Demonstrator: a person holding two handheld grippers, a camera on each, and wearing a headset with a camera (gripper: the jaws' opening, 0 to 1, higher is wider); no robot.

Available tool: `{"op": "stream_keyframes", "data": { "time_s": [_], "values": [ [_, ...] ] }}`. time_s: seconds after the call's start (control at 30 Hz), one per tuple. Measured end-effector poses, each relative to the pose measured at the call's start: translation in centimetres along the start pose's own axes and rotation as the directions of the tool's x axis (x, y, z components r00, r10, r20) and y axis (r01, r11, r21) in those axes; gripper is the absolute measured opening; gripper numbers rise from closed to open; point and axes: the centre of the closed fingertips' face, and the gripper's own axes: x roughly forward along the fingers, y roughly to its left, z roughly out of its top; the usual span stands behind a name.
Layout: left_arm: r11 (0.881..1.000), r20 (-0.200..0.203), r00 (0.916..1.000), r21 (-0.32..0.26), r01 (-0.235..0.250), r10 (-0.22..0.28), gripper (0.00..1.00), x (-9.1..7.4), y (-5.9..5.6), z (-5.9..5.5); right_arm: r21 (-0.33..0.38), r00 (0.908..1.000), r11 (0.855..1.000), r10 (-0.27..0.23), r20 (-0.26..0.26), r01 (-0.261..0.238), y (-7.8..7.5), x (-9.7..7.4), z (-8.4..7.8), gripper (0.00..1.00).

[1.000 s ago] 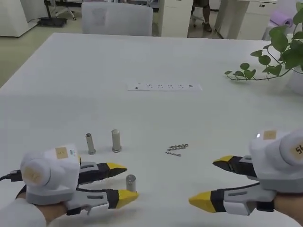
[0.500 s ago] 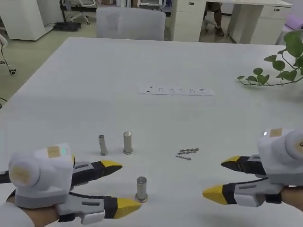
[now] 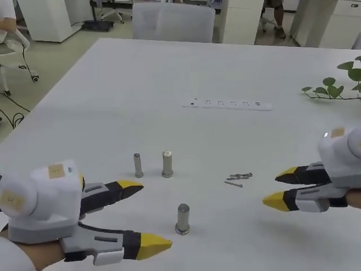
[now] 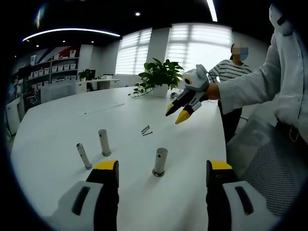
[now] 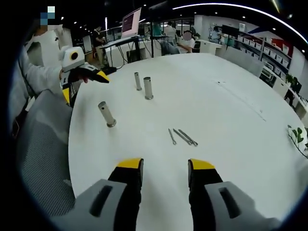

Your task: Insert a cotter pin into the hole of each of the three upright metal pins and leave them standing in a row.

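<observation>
On the worktop [image 3: 225,68], one upright pin [image 3: 182,219] stands just off the tips of the left hand-held gripper [image 3: 155,214]. Two more upright pins [image 3: 138,165] [image 3: 167,164] stand side by side farther ahead of it. The cotter pins [image 3: 239,179] lie clustered just left of the right hand-held gripper [image 3: 271,189]. A power strip [image 3: 227,104] lies well beyond both.

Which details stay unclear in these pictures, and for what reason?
- Holes in the three metal pins: too small to see in any view.
- Cotter pins: a tiny bunch in the head view and the right gripper view; loops and legs too small to tell apart.
- Markings on the white strip: too small to read in the head view.
- Plant: cut off by the head view's right edge.
</observation>
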Motion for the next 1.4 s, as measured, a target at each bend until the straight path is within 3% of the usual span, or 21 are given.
{"op": "stream_keyframes", "data": {
  "time_s": [0.43,0.63,0.83,1.4],
  "values": [
    [1.000,-0.005,1.0000,-0.006,-0.004,0.004,0.72,-0.5,-0.2,-0.1,-0.145,0.9982,0.989,0.031,-0.051,-0.038,-2.1,1.9,1.5,0.20],
    [1.000,0.000,1.0000,-0.010,-0.005,0.005,0.74,-0.4,-0.1,0.0,-0.197,0.9953,0.978,0.061,-0.076,-0.075,-2.5,2.9,2.2,0.19],
    [1.000,0.005,1.0000,-0.008,-0.008,0.008,0.74,-0.5,0.0,0.2,-0.257,0.9863,0.959,0.084,-0.142,-0.119,-2.7,4.1,2.0,0.19],
    [0.999,0.022,0.9991,-0.014,-0.035,0.036,0.79,-1.7,0.9,0.4,-0.309,0.9693,0.932,0.125,-0.212,-0.188,-3.2,6.0,1.7,0.18]
  ]
}}
